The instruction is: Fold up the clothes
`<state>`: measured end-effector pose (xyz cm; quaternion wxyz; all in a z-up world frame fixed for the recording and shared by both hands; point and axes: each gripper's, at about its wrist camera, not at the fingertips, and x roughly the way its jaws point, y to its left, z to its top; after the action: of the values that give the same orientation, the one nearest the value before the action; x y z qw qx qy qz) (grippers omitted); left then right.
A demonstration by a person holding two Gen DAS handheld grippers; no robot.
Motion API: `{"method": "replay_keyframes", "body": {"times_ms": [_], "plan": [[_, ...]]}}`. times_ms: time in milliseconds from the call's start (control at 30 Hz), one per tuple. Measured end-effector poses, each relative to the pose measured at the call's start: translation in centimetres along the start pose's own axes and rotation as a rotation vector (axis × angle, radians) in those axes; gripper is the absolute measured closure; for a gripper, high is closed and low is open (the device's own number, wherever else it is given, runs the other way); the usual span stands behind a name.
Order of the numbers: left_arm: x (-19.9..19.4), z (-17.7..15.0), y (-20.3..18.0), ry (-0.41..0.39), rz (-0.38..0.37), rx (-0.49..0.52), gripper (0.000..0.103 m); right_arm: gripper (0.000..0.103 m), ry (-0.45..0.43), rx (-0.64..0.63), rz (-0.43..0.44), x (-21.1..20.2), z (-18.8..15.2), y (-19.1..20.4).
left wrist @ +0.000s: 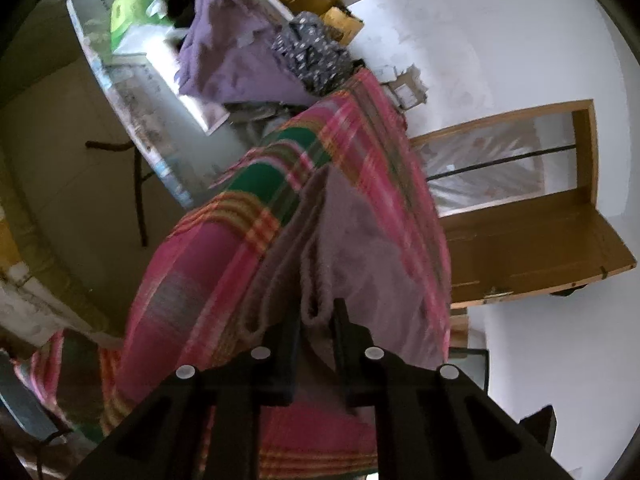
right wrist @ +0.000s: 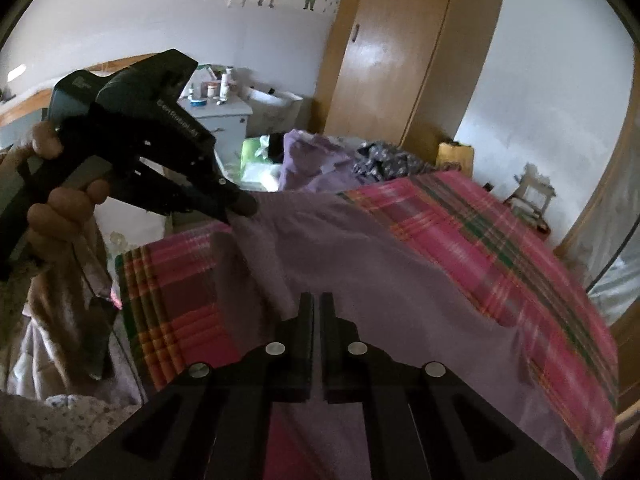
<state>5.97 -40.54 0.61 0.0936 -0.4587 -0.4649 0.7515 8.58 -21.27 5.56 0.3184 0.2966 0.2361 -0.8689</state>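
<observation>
Grasp step: left gripper (right wrist: 240, 204) jaws clamped on lilac garment (right wrist: 360, 248) edge, right gripper (right wrist: 316, 300) jaws together, w/ cloth apparently pinched; next, lift and fold over the plaid bed cover (right wrist: 500, 220).

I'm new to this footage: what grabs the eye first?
The pink plaid blanket across the bed dominates both views, with a lilac garment spread on it. The left gripper pinches that garment's far edge, while the right gripper is shut at its near edge. Behind lies a heap of purple clothes.
</observation>
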Motion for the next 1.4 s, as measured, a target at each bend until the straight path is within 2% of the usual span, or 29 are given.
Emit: {"method": "replay_keyframes", "body": {"times_ms": [133, 233, 300, 333, 400, 433, 533, 667, 767, 967, 1133, 1200, 1267, 1400], "plan": [[0.4, -0.2, 1.1, 0.009, 0.027, -0.022, 0.089, 0.1, 0.062, 0.005, 0.03, 1.8, -1.2, 0.5], [0.4, -0.3, 1.2, 0.003, 0.027, -0.015, 0.089, 0.1, 0.061, 0.037, 0.039, 1.9, -1.3, 0.2], [0.4, -0.2, 1.2, 0.004, 0.032, -0.015, 0.089, 0.092, 0.046, 0.08, 0.075, 1.6, -1.1, -0.4], [0.5, -0.1, 1.2, 0.003, 0.032, -0.017, 0.089, 0.08, 0.047, 0.093, 0.097, 1.6, -1.1, -0.6], [0.5, 0.0, 1.3, 0.0, 0.028, -0.022, 0.089, 0.067, 0.055, 0.095, 0.12, 1.7, -1.5, -0.4], [0.5, 0.0, 1.3, -0.003, 0.028, -0.023, 0.089, 0.067, 0.059, 0.09, 0.127, 1.7, -1.7, -0.1], [0.4, 0.2, 1.3, -0.013, 0.028, -0.021, 0.089, 0.067, 0.077, 0.067, 0.139, 2.3, -2.5, 0.9], [-0.2, 0.3, 0.7, -0.032, 0.01, -0.012, 0.09, 0.067, 0.091, 0.081, 0.082, 3.2, -2.7, 1.2], [-0.8, 0.4, 0.1, -0.056, -0.016, -0.007, 0.09, 0.067, 0.066, 0.096, 0.086, 3.1, -2.4, 1.1], [-1.5, 0.6, -1.5, -0.078, -0.053, 0.016, 0.09, 0.067, 0.054, 0.091, 0.017, 3.1, -2.0, 1.1], [-2.0, 0.6, -2.4, -0.098, -0.089, 0.029, 0.09, 0.067, 0.082, 0.108, -0.07, 3.0, -2.8, -0.4], [-2.1, 0.6, -2.5, -0.101, -0.093, 0.031, 0.09, 0.074, 0.081, 0.113, -0.114, 2.6, -2.9, -1.1], [-2.0, 0.5, -2.5, -0.1, -0.092, 0.029, 0.09, 0.096, 0.076, 0.113, -0.152, 2.3, -3.0, -1.7], [-1.6, 0.1, -2.1, -0.083, -0.07, 0.029, 0.09, 0.097, 0.038, 0.076, -0.227, 0.6, -2.8, -2.2]]}}
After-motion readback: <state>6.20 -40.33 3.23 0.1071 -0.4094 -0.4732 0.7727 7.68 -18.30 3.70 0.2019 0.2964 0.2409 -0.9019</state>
